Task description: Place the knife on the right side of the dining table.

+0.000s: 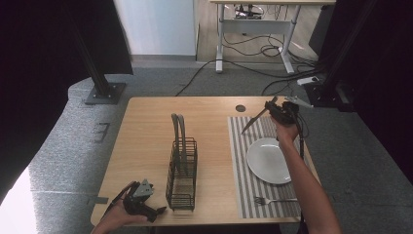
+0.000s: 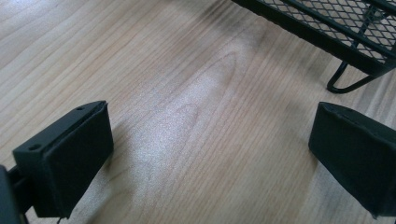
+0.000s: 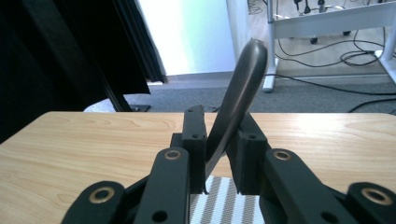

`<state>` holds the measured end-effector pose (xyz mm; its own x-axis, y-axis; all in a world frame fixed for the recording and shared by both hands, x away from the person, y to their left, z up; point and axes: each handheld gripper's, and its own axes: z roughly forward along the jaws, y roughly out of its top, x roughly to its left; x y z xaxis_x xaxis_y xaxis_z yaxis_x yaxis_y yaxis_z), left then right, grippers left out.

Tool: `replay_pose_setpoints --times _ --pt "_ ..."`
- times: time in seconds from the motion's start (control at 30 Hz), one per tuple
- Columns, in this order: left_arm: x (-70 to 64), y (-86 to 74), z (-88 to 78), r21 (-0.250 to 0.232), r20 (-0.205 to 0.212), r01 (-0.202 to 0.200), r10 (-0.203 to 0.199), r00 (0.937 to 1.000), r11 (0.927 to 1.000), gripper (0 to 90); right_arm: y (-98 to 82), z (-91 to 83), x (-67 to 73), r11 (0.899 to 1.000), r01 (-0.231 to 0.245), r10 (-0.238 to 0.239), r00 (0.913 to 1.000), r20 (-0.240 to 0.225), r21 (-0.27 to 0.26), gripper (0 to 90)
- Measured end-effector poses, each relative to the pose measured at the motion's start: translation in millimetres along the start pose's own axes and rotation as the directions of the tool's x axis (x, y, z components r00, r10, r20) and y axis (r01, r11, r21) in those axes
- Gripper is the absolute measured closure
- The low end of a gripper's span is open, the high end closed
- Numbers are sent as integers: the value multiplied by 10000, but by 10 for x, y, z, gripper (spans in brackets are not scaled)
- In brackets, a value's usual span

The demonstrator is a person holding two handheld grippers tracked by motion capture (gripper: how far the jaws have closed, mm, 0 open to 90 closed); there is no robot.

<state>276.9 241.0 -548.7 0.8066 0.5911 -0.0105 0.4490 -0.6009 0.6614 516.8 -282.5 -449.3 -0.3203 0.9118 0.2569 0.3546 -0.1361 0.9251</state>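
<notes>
R gripper (image 1: 275,110) jaws pinch knife (image 1: 254,120) at placemat's (image 1: 243,161) 12 o'clock; lower flat beside plate (image 1: 269,160). L gripper (image 1: 155,210) wide open, empty.

Grey carpet floor (image 1: 160,80) surrounds the wooden counter (image 1: 146,141). Black curtains hang at 10 o'clock (image 1: 39,58) and at 2 o'clock (image 1: 380,48). A black post on a square base plate (image 1: 104,92) stands on the floor at 11 o'clock. A pale, brightly lit wall panel (image 1: 160,27) sits at 12 o'clock. Just right of it, at 1 o'clock, stands a white-framed desk (image 1: 255,29) with black cables (image 1: 253,48) looped on wood flooring beneath. Bright glare falls on the floor at 8 o'clock (image 1: 14,209).
</notes>
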Motion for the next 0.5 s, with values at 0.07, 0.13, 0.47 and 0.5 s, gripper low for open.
replay_pose_setpoints --times 0.07,0.13,0.47,0.5 --pt "0 0 0 -3 5 0 0 10000 10000 0 -5 -4 -29 10000 -23 22 10000 68 64 770" --pt "0 0 0 0 0 -2 2 10000 10000 0 -11 -9 -45 10000 -36 35 9999 118 90 766" --pt "0 0 0 -6 5 2 -2 10000 10000 0 -104 -52 -190 9994 -325 321 9986 421 97 738" --pt "0 0 0 -6 5 2 -2 10000 10000 0 -108 -55 -202 9992 -365 358 9983 456 152 734"
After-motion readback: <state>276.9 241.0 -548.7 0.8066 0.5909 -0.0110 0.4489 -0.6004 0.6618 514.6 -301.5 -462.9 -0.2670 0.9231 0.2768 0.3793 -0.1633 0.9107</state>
